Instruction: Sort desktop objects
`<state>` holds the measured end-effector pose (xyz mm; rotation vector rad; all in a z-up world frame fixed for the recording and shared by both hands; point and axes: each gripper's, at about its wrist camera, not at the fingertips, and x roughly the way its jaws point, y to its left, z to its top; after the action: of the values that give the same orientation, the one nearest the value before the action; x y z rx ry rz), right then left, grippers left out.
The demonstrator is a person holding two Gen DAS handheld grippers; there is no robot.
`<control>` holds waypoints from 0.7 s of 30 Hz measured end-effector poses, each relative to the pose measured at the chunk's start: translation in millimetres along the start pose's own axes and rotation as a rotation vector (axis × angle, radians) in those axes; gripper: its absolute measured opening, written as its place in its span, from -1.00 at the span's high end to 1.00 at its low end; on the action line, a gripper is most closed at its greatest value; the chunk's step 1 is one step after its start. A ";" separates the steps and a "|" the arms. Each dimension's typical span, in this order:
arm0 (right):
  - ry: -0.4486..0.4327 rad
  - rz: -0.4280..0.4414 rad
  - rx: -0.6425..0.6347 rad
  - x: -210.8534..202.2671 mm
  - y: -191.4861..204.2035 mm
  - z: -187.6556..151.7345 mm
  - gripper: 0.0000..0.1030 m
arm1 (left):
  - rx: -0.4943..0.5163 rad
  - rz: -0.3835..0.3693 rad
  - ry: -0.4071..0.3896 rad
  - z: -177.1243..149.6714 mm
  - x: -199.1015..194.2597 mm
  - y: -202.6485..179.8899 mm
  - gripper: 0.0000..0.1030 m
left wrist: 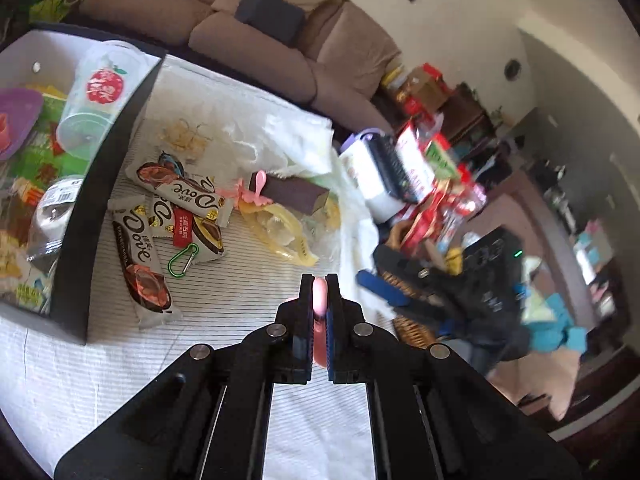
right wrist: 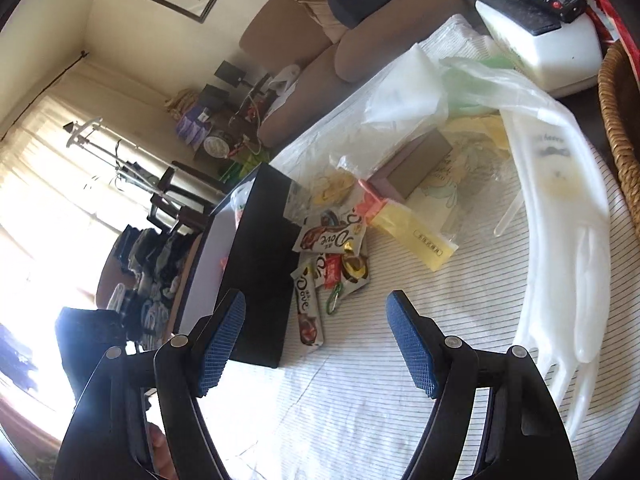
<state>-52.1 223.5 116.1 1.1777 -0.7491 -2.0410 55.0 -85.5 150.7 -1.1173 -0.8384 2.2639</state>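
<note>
The left claw [left wrist: 320, 280] is clamped tight, its two black fingers nearly meeting, with a small pink thing [left wrist: 320, 300] pinched between the blue pads [left wrist: 331, 332]. It points forward and somewhat downward. The right claw [right wrist: 316, 300] tilts down about the same, its fingers spread wide with nothing between the blue pads [right wrist: 412, 344].
</note>
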 end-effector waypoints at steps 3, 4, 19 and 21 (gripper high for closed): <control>0.039 0.019 0.021 15.7 -1.2 -6.9 -0.49 | -0.158 -0.121 -0.042 -0.9 -30.8 15.9 0.92; 0.049 0.016 0.022 20.1 -0.6 -8.9 -0.49 | -0.204 -0.161 -0.056 -1.9 -38.5 21.0 0.92; -0.026 -0.147 -0.117 15.8 6.1 -11.6 -0.39 | -0.185 -0.190 -0.129 18.7 -84.0 71.6 0.92; -0.049 -0.209 -0.125 14.9 2.6 -6.2 -0.23 | -0.172 -0.201 -0.118 26.2 -76.7 80.4 0.92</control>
<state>-51.6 209.5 107.7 1.1793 -0.5304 -2.2598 64.3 -199.2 147.5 -0.9311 -1.1570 2.1378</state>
